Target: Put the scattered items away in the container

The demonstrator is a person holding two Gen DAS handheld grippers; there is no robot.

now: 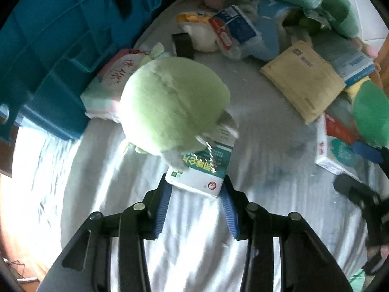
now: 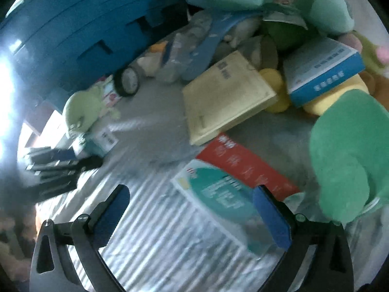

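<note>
In the left wrist view, my left gripper (image 1: 195, 187) has its blue pads on either side of a small white and teal box (image 1: 200, 172), gripping its near end. A pale green plush toy (image 1: 173, 104) rests on the box's far end. The blue crate (image 1: 56, 48) stands at the left. In the right wrist view, my right gripper (image 2: 192, 204) is open above the grey sheet, its right pad over a white and teal tissue pack (image 2: 218, 199). The left gripper (image 2: 56, 165), the box and the pale plush (image 2: 82, 112) show at the left there, near the crate (image 2: 85, 24).
Scattered on the sheet: a tan envelope (image 1: 304, 80), a blue and white box (image 2: 323, 70), a red packet (image 2: 248, 163), a pink pack (image 1: 109, 85), black tape roll (image 2: 127, 81), large green plush toys (image 2: 347, 153) and more soft toys at the back.
</note>
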